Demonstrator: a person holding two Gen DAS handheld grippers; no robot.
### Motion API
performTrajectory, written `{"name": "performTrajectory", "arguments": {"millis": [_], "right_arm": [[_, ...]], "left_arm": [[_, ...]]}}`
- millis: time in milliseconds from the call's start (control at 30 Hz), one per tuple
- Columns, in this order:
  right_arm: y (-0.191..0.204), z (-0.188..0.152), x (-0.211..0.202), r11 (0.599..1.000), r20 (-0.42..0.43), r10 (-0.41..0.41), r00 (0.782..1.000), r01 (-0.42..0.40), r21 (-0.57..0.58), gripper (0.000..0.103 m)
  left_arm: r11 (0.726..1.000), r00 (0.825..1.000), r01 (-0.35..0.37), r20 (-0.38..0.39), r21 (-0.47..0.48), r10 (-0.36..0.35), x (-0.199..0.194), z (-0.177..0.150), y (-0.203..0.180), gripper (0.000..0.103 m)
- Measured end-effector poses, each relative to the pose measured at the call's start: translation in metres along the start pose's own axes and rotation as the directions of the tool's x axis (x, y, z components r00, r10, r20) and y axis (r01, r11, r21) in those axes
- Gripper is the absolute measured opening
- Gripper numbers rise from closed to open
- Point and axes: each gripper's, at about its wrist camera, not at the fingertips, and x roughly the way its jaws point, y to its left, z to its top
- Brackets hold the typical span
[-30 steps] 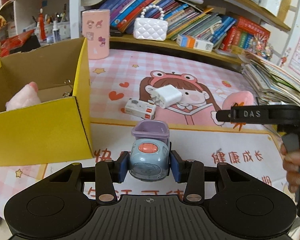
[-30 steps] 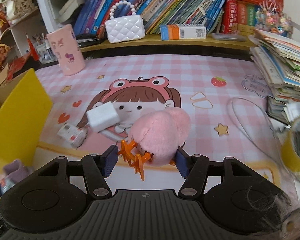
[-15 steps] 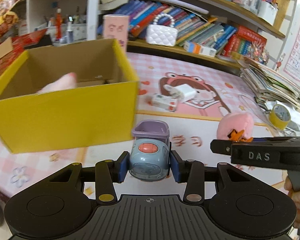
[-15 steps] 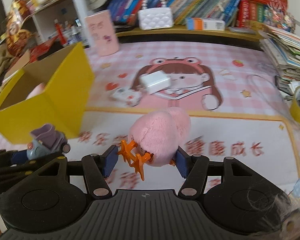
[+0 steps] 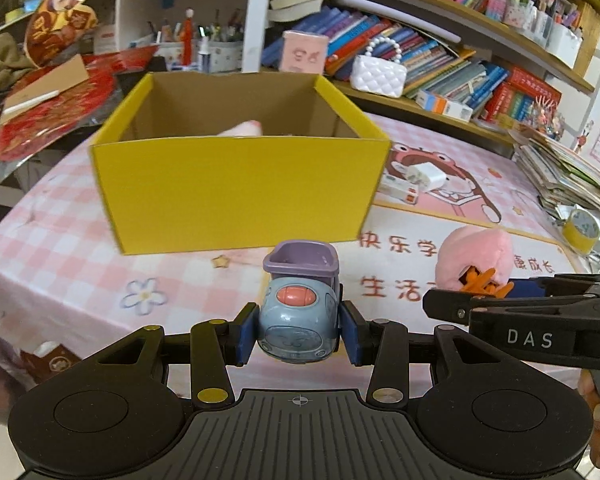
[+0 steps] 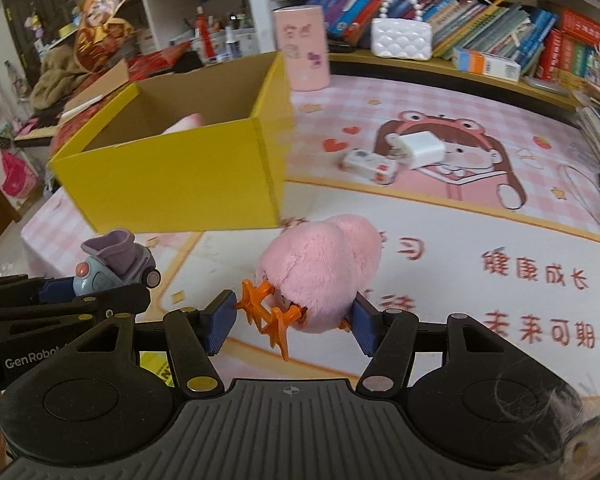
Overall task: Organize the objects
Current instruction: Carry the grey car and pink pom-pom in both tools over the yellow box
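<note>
My left gripper [image 5: 298, 330] is shut on a blue-grey toy truck [image 5: 300, 312] with a purple bed, held above the table in front of the yellow cardboard box [image 5: 236, 196]. The truck also shows at the left of the right wrist view [image 6: 112, 266]. My right gripper [image 6: 290, 322] is shut on a pink plush bird [image 6: 320, 268] with orange feet, held to the right of the box [image 6: 172, 184]. The plush also shows in the left wrist view [image 5: 476, 258]. A pink item [image 5: 242, 129] lies inside the box.
A white charger [image 6: 418, 150] and a small white-red box [image 6: 370, 166] lie on the pink mat beyond the box. A pink cup [image 6: 302, 54] and white purse [image 6: 400, 36] stand by the bookshelf. Stacked books [image 5: 568, 172] and yellow tape [image 5: 580, 228] are at the right.
Both grippers have swung left with their loads. The yellow box has come from the left side to straight ahead of the left gripper, and it fills more of the right wrist view.
</note>
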Motion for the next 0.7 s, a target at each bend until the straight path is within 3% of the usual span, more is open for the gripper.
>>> {"name": "performTrajectory", "arguments": {"millis": [367, 700], "right_arm": [[0.051, -0.013, 0.001, 0.998, 0.011, 0.053, 0.999, -0.052, -0.027, 0.057], [0.084, -0.012, -0.001, 0.997, 0.035, 0.054, 0.998, -0.052, -0.058, 0.057]], "left_arm": [[0.999, 0.999, -0.046, 0.016, 0.002, 0.046, -0.028, -0.016, 0.037, 0.041], [0.998, 0.997, -0.061, 0.054, -0.009, 0.061, -0.045, -0.018, 0.063, 0.041]]}}
